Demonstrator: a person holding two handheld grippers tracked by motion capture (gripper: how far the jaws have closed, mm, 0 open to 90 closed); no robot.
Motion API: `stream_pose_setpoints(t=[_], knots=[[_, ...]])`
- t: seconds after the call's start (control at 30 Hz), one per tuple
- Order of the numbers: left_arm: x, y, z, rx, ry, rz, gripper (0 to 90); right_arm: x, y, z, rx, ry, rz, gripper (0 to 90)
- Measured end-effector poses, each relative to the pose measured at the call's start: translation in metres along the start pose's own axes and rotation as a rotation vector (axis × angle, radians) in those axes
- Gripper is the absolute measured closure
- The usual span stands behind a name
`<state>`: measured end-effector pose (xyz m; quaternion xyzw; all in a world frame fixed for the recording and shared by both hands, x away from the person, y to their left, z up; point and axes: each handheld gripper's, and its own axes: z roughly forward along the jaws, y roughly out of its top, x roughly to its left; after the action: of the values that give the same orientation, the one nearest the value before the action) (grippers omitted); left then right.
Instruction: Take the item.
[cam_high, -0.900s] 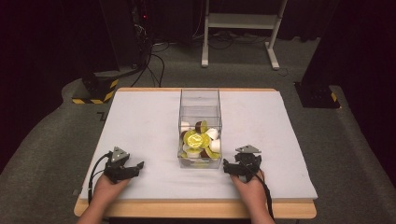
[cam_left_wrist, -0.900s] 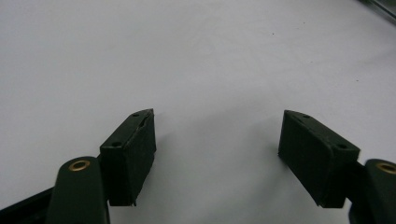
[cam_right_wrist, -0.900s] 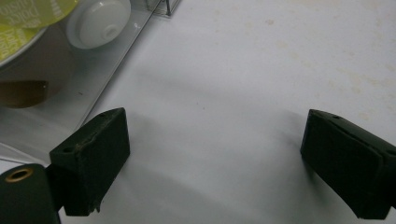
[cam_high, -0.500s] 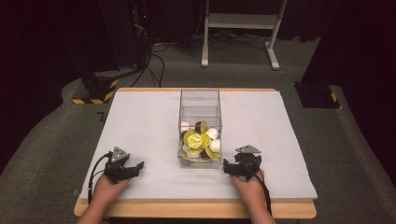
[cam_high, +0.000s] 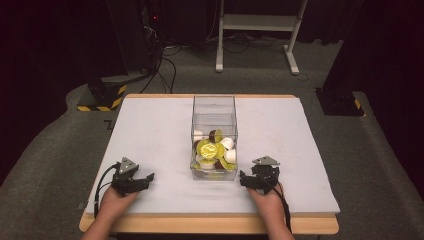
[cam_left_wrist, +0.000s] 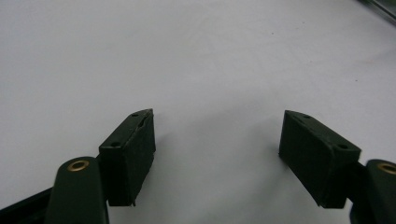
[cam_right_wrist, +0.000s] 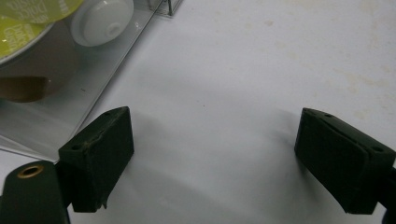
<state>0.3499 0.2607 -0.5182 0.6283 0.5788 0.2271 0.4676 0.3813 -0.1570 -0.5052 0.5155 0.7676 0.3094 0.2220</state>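
Clear plastic box (cam_high: 214, 115) standing upright mid-table, open-topped, holding yellow-green, white and brown capsules (cam_high: 214, 152) heaped toward six o'clock.

box (cam_high: 214, 112) mid-table (cam_high: 150, 125) | capsules (cam_high: 212, 150) in box | left claw (cam_high: 148, 178) left of box | right claw (cam_high: 242, 180) right

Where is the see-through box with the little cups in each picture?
High view: the clear box stands at the middle of the white table, between the two grippers.
Left gripper view: a dark sliver at the top right corner may be its edge; I cannot tell.
Right gripper view: the clear box sits at the top left, beside the left finger.
Shared landmark: the white table top.
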Motion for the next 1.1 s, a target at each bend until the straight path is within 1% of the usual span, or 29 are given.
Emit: stream_pose_setpoints(t=[0.07, 0.13, 0.2, 0.33, 0.37, 0.4, 0.43, 0.5, 0.6, 0.73, 1.03, 1.1], knots=[[0.0, 0.0, 0.0, 0.002, 0.0, 0.002, 27.1, -0.001, 0.0, 0.0, -0.004, 0.001, -0.002, 13.4], [0.0, 0.0, 0.0, 0.001, 0.0, 0.001, 27.1, -0.001, -0.001, -0.001, -0.006, 0.005, 0.007, 15.0], [0.0, 0.0, 0.0, 0.002, 0.0, 0.002, 27.1, -0.002, -0.001, -0.002, -0.008, -0.002, 0.006, 18.7], [0.0, 0.0, 0.0, 0.001, 0.0, 0.001, 27.1, -0.004, -0.001, -0.004, -0.013, -0.001, 0.015, 26.6], [0.0, 0.0, 0.0, -0.001, 0.0, -0.001, 27.1, -0.004, -0.001, -0.004, -0.013, -0.001, 0.015, 26.6], [0.0, 0.0, 0.0, 0.0, 0.0, 0.0, 27.1, -0.006, -0.001, -0.006, -0.015, 0.013, 0.018, 31.2], [0.0, 0.0, 0.0, -0.001, 0.0, -0.001, 27.1, -0.006, -0.001, -0.006, -0.016, 0.025, 0.017, 32.4], [0.0, 0.0, 0.0, 0.0, 0.0, 0.0, 27.1, -0.005, 0.0, -0.008, -0.021, 0.034, 0.016, 33.8], [0.0, 0.0, 0.0, -0.001, 0.0, 0.0, 27.1, -0.004, 0.002, -0.011, -0.034, 0.042, -0.002, 35.8], [0.0, 0.0, 0.0, 0.0, 0.001, 0.002, 27.0, -0.002, 0.005, -0.015, -0.051, 0.055, -0.007, 36.1], [0.0, 0.0, 0.0, 0.001, 0.001, 0.004, 27.1, 0.003, 0.012, -0.02, -0.091, 0.062, -0.03, 37.2], [0.0, 0.0, 0.0, 0.001, 0.002, 0.004, 27.1, 0.005, 0.014, -0.021, -0.099, 0.059, -0.046, 37.5]])
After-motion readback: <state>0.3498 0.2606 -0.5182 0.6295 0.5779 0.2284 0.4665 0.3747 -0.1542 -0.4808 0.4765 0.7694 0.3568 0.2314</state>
